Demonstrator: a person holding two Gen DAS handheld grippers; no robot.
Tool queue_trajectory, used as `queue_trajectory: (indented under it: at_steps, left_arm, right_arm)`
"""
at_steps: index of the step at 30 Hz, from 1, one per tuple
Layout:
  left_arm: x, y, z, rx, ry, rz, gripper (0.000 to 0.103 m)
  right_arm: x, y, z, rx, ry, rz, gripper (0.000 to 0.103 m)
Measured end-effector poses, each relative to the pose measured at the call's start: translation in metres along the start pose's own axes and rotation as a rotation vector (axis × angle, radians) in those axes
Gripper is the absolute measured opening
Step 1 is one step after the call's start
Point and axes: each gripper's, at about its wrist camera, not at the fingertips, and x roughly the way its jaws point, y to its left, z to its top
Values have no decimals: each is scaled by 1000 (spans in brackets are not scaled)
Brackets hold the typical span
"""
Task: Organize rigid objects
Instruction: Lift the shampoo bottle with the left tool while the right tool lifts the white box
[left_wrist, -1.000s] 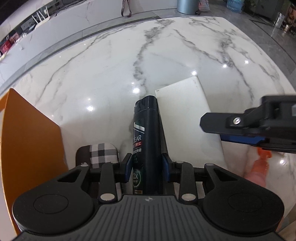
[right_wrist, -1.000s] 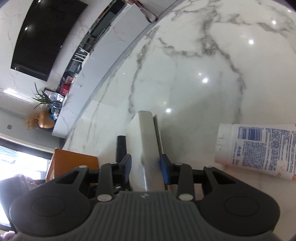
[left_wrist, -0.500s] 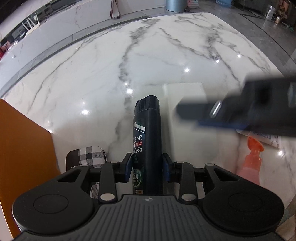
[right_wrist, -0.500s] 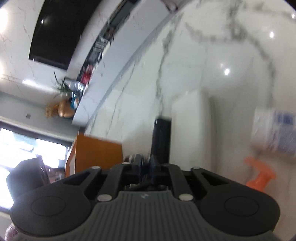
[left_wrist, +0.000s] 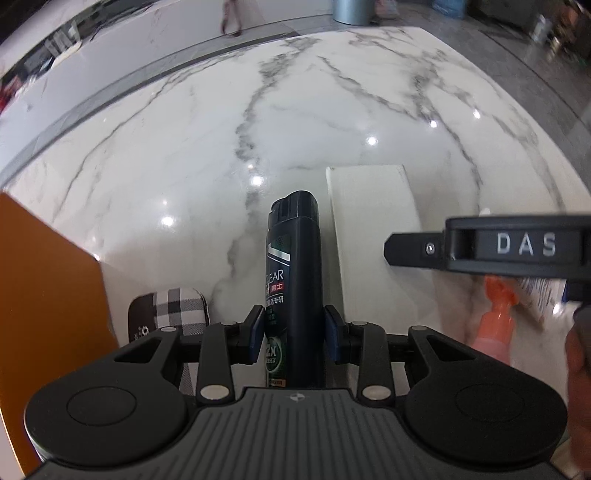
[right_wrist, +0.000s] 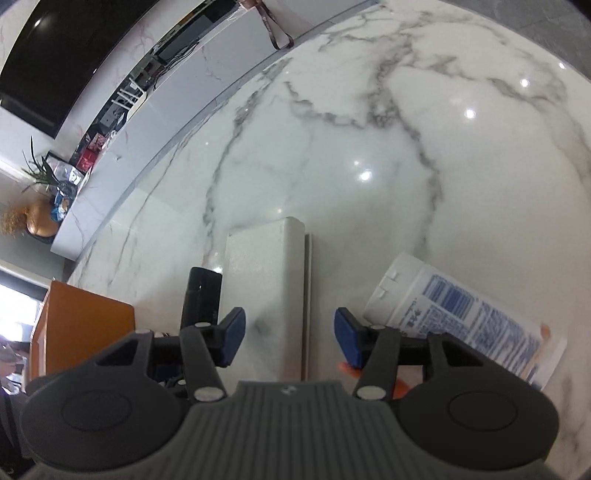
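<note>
My left gripper (left_wrist: 294, 334) is shut on a dark Clear shampoo bottle (left_wrist: 293, 273) that points away along the marble table (left_wrist: 184, 140). A flat white box (left_wrist: 373, 229) lies just right of the bottle. In the right wrist view my right gripper (right_wrist: 289, 336) is open, its jaws standing on either side of the white box (right_wrist: 266, 288) without gripping it. The bottle's cap (right_wrist: 201, 291) shows left of the box. The right gripper's body (left_wrist: 491, 245) crosses the right side of the left wrist view.
An orange box (left_wrist: 44, 295) stands at the left. A checked pouch (left_wrist: 177, 306) lies beside it. A white tube with blue print (right_wrist: 461, 310) and an orange-capped spray bottle (left_wrist: 496, 317) lie at the right.
My right gripper was shut on the white box a second ago; it swung about and now stands open around the box, which lies flat. The left gripper keeps its hold on the bottle.
</note>
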Motion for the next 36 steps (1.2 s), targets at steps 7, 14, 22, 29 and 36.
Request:
queue_trajectory:
  at_steps: [7,14,22,29,36]
  left_arm:
    - [-16,13,4,-125,-73,-66,38]
    - [-14,-4,11,-77,-85,-43,38]
    - [-14,-11,11,-39,-94,-13,38]
    - [-12,-6,10,-58,-88,27,38]
    - [-5,3,8,-79,-59,70,38]
  right_arm:
    - [-5,-4,1,58,4,33,51]
    - [-5,-10,4,106,21,62,51]
    - [1,-18,3,178,62,141,49]
    - [-3,-25,-1,256,56,181,48]
    - [-7,-11,-2,197,47,257,43]
